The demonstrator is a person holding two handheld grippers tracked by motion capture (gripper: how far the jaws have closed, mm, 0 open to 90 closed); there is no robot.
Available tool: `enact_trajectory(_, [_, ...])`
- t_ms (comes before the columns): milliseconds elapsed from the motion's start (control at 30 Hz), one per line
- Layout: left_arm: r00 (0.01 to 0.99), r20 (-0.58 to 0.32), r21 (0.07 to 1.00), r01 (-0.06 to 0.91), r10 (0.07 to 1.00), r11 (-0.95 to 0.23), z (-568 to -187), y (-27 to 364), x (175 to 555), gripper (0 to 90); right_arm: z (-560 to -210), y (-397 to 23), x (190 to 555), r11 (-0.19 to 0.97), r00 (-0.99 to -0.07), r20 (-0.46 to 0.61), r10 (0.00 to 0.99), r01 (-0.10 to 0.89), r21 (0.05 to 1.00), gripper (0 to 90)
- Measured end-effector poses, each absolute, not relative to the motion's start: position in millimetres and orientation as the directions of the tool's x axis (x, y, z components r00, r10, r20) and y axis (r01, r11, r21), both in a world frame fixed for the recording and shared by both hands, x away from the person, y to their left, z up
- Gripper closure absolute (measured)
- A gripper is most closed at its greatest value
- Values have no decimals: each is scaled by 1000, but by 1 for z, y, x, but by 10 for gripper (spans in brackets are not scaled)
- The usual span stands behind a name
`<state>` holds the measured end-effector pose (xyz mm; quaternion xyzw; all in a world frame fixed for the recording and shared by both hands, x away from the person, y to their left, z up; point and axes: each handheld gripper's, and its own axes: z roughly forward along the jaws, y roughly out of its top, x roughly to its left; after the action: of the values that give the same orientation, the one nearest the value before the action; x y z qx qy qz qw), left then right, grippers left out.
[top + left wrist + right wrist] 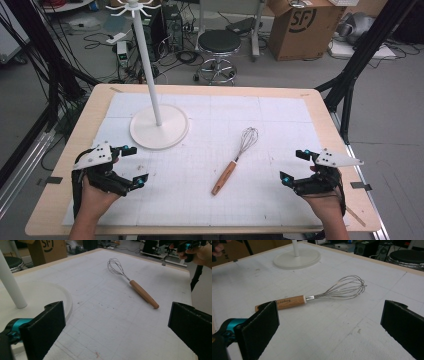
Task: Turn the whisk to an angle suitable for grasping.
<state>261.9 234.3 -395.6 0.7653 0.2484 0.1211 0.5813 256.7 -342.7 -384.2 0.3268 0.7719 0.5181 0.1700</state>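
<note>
A wire whisk with a wooden handle [234, 162] lies flat on the white mat, wires pointing away from me. It also lies ahead in the left gripper view [135, 286] and the right gripper view [317, 298]. A white stand [159, 127] with a round base, tall pole and hooks on top rises at the mat's back left. My left gripper [133, 165] rests open near the front left, empty. My right gripper [295, 166] sits open near the front right, empty. The whisk lies between the two grippers, apart from both.
The white mat [280, 120] covers a wooden table [100, 95]. Behind the table stand a black stool [219, 47], a cardboard box [305, 25] and cables on the floor. Black frame legs [350, 75] rise at both sides.
</note>
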Motion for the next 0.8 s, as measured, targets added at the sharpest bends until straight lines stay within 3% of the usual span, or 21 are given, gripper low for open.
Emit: enact_trajectory(800, [866, -105, 946, 239, 489, -221, -397, 216, 266, 17, -383, -350, 252, 260, -707, 55, 705, 331, 907, 7])
